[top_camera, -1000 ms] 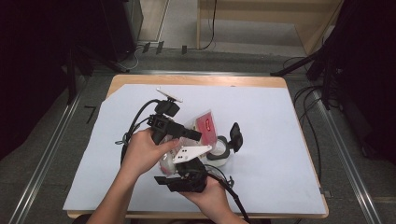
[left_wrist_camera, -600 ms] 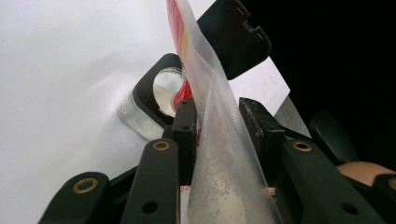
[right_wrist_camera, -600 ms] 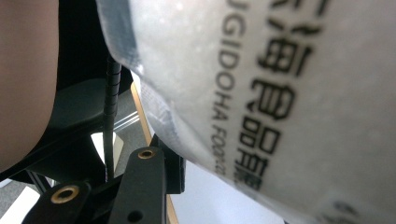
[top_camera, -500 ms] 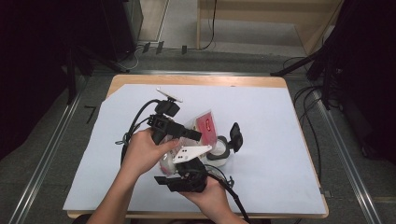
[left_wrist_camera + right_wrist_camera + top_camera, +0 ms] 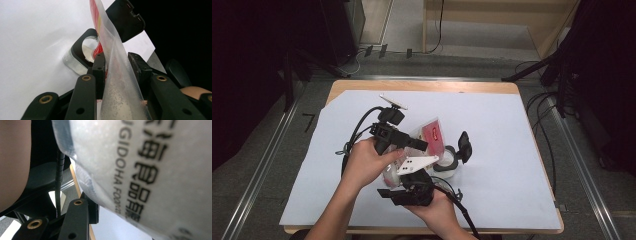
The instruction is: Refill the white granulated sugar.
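A clear plastic bag with a red label and white grains hangs tilted above the table between both grippers. My left gripper pinches its upper part; in the left gripper view the bag runs up between the two black fingers. My right gripper grips the bag's lower end from below; the printed bag lies over one jaw, beside the one finger that shows. Under the bag's mouth stands a glass jar with its black flip lid open.
A white paper sheet covers the wooden table. Black cables trail from the grippers at the left and front. Dark stands and floor cables surround the table.
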The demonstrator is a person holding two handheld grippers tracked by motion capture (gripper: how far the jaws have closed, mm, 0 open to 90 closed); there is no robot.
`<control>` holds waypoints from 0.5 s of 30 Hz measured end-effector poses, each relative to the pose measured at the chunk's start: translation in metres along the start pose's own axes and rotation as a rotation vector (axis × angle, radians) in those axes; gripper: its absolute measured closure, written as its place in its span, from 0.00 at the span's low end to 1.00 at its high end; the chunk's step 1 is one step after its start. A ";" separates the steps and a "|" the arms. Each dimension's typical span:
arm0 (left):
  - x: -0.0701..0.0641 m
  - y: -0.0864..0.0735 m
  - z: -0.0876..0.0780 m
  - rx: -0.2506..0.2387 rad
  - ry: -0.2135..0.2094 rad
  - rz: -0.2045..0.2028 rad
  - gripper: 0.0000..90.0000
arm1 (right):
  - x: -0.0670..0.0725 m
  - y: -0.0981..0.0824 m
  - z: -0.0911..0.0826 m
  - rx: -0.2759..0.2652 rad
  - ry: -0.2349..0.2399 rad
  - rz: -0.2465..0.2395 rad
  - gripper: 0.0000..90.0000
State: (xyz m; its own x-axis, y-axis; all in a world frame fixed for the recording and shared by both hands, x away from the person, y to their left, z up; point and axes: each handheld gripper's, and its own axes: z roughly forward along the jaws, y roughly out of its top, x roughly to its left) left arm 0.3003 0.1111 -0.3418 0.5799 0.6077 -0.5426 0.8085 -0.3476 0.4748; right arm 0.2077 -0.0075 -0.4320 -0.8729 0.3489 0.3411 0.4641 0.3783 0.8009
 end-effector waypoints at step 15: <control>0.000 0.000 0.000 0.001 -0.003 -0.005 0.77 | 0.000 0.000 0.000 -0.001 0.001 0.004 0.71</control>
State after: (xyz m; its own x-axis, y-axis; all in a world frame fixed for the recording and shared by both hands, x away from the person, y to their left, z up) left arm 0.3001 0.1107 -0.3418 0.5765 0.6072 -0.5468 0.8112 -0.3452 0.4719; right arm 0.2074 -0.0076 -0.4315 -0.8714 0.3492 0.3446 0.4673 0.3764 0.8000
